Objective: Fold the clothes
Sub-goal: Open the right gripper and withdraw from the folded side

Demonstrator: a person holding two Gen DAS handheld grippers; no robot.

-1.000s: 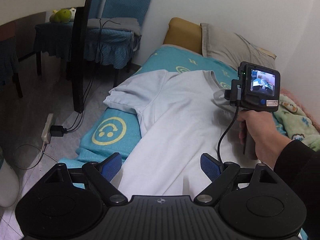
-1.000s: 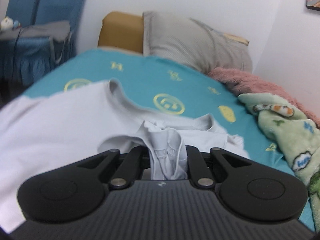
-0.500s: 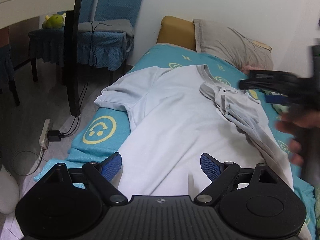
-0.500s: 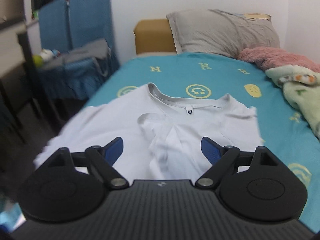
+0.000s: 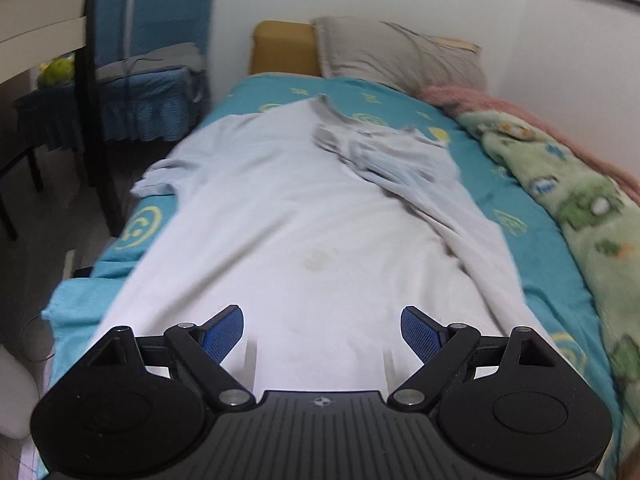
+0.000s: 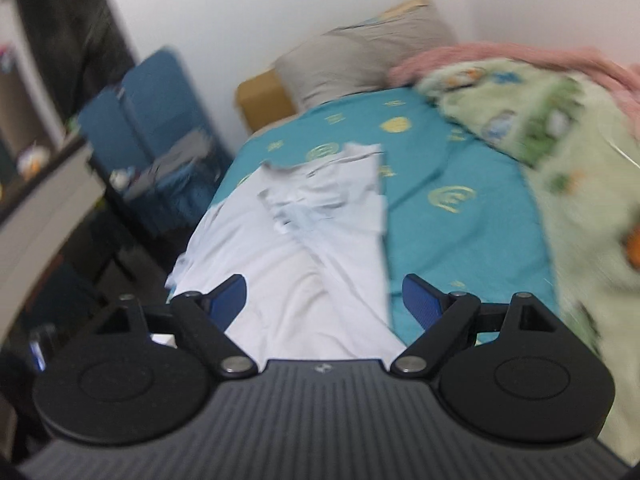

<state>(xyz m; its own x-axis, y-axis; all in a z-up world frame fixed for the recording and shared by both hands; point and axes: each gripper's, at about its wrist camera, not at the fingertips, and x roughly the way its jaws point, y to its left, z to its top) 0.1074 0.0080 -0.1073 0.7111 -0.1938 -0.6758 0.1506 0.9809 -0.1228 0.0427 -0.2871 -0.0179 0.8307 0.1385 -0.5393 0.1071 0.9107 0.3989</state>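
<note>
A pale white T-shirt [image 5: 304, 216] lies flat on the teal bed, collar toward the pillows. Its right sleeve [image 5: 392, 152] is folded inward over the chest, crumpled; the left sleeve [image 5: 160, 176] lies spread near the bed's left edge. The shirt also shows in the right wrist view [image 6: 312, 240]. My left gripper [image 5: 322, 332] is open and empty above the shirt's hem. My right gripper [image 6: 324, 300] is open and empty above the shirt's lower right side.
A green patterned blanket [image 5: 568, 216] and pink blanket [image 5: 480, 96] lie along the bed's right side. A grey pillow [image 5: 400, 56] sits at the head. A blue-covered chair [image 5: 152, 80] and dark table leg [image 5: 96, 120] stand left of the bed.
My right gripper let go of the folded sleeve, opened and pulled back toward the foot of the bed. My left gripper swung right to face straight up the shirt.
</note>
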